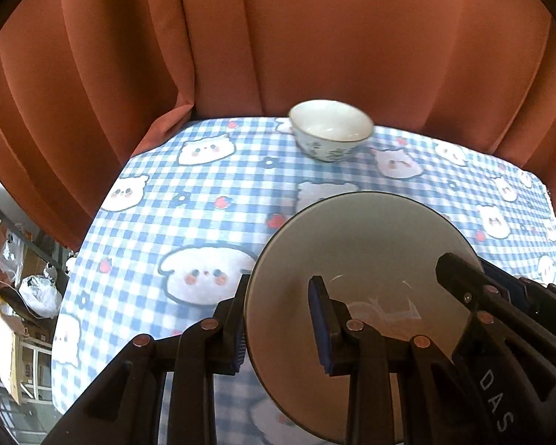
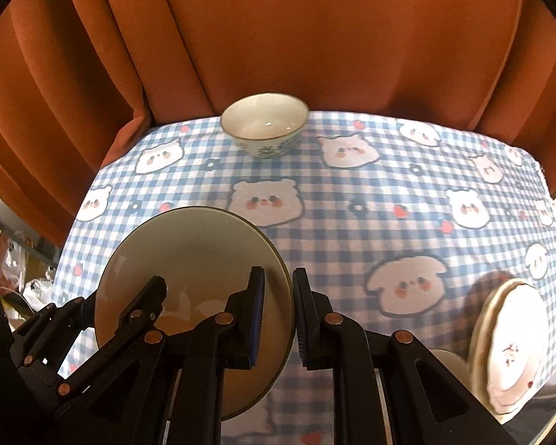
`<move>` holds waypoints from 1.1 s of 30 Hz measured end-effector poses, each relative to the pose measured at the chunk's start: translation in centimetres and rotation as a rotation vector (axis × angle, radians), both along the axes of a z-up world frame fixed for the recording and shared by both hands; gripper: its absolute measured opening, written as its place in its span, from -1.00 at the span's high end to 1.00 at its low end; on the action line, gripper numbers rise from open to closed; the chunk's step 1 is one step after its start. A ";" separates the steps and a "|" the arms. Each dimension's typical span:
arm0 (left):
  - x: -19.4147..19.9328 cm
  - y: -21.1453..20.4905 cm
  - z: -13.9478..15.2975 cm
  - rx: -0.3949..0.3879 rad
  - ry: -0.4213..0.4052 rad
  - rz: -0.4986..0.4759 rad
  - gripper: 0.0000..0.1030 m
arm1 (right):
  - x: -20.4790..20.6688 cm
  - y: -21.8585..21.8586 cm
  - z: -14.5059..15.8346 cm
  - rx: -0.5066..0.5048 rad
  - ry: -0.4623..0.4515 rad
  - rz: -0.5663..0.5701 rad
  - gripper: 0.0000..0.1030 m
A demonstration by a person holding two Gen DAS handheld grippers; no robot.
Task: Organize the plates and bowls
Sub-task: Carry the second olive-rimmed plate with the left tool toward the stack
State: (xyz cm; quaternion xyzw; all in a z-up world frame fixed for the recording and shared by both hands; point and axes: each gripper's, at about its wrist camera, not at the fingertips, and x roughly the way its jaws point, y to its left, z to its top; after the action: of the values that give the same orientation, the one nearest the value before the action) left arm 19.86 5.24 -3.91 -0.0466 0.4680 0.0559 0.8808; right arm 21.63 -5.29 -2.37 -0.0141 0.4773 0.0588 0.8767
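Your plate [image 1: 356, 256] is plain off-white with a thin olive-dark rim. The bowl [image 1: 330, 129] is white inside, dark rim line, blue-green floral print outside. The tablecloth [image 1: 204, 200] is blue-white gingham with white blushing bear faces, red strawberries and small dark flowers. The curtain [image 1: 278, 37] is rust-orange. Your left gripper [image 1: 278, 319] and right gripper [image 2: 278, 315] are black with blue pads and copper rivets.

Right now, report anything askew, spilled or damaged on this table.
Nothing spilled or visibly broken. The plate is tilted off the checked tablecloth, pinched at opposite rims by the left tool and right tool. The bowl sits near the table's far edge, by the curtain.
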 end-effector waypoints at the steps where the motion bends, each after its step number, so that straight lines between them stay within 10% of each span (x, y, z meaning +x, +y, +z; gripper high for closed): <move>1: -0.4 -0.6 0.3 0.001 -0.007 0.002 0.46 | -0.5 -0.7 0.3 0.002 -0.008 0.002 0.64; 33: -6.7 -14.1 -3.3 -0.029 0.068 -0.108 0.45 | -8.2 -14.6 -2.5 -0.057 0.047 -0.067 0.64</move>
State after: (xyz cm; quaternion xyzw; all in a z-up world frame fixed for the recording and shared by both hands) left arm 13.19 -8.89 -7.16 -0.0320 0.5004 0.0031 0.8652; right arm 13.46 -19.88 -4.91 -0.0218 0.4996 0.0160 0.8658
